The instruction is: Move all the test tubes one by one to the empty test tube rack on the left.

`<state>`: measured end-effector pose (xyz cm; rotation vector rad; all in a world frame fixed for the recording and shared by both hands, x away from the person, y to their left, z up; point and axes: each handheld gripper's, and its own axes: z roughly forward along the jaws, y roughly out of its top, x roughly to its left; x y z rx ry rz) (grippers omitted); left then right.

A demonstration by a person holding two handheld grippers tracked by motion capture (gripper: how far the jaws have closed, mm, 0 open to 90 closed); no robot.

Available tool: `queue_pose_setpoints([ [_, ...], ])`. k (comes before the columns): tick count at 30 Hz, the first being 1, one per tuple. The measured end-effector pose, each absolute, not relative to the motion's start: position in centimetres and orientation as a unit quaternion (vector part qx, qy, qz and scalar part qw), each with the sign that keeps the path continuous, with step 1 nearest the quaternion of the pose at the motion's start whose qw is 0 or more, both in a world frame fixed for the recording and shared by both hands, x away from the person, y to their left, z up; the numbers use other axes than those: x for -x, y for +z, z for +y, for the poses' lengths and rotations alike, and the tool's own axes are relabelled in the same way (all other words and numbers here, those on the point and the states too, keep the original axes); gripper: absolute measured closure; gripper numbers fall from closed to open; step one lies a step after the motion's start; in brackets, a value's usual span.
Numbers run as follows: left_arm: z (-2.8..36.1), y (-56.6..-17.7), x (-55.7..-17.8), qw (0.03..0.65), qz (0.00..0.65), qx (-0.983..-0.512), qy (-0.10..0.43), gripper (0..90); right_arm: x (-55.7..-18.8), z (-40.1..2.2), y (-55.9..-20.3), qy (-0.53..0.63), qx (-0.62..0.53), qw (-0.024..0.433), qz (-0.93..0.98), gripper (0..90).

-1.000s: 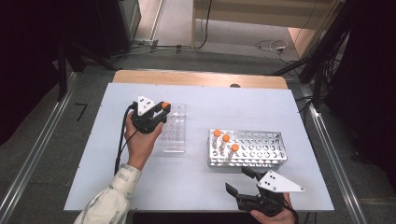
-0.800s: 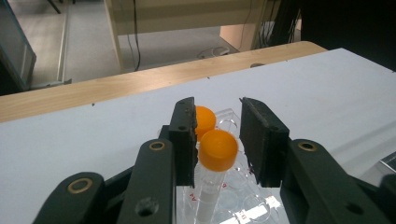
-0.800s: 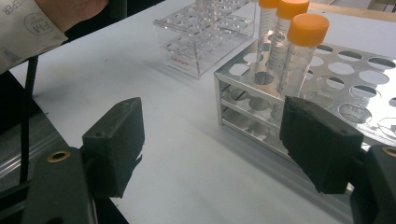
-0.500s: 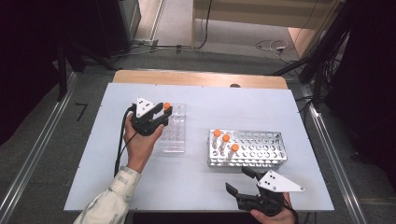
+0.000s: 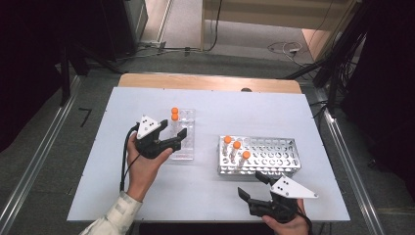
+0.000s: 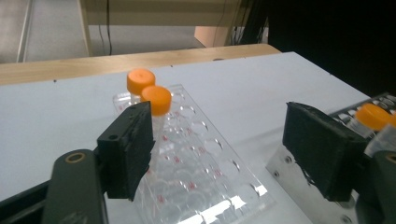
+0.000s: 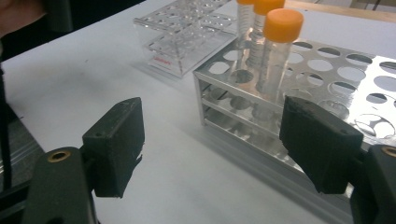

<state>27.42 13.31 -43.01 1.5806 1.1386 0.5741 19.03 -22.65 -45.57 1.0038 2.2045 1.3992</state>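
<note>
Drawn back from the clear rack (image 5: 183, 134), left gripper (image 5: 178, 138) jaws just opened, empty—its tube bodies hidden.

The clear rack (image 6: 196, 172) looks like glossy transparent plastic, catching glare; the metal rack (image 5: 259, 156) is shiny perforated sheet; tube caps (image 6: 156, 99) are smooth matt orange plastic; the bench (image 5: 274, 112) is a matt white surface with a wood edge at the far side; hand-held gripper pads (image 7: 116, 144) are matt black, slightly rough.
</note>
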Motion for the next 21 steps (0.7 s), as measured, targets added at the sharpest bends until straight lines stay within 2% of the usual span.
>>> queue_pose_setpoints([
  [6, 13.1, -43.5, -25.5, 0.532, 0.468, -0.665, 0.236, 18.4, -19.9, -22.6, -45.8, 0.49, -0.364, 0.183, 0.771, 21.3],
  [11, 12.8, -44.1, -23.9, 0.532, 0.46, -0.672, 0.233, 17.8, -20.7, -22.6, -45.9, 0.487, -0.371, 0.193, 0.766, 22.6],
  [21, 12.3, -45.5, -22.1, 0.523, 0.455, -0.687, 0.217, 17.4, -22.4, -22.2, -46.3, 0.485, -0.373, 0.216, 0.761, 30.6],
])
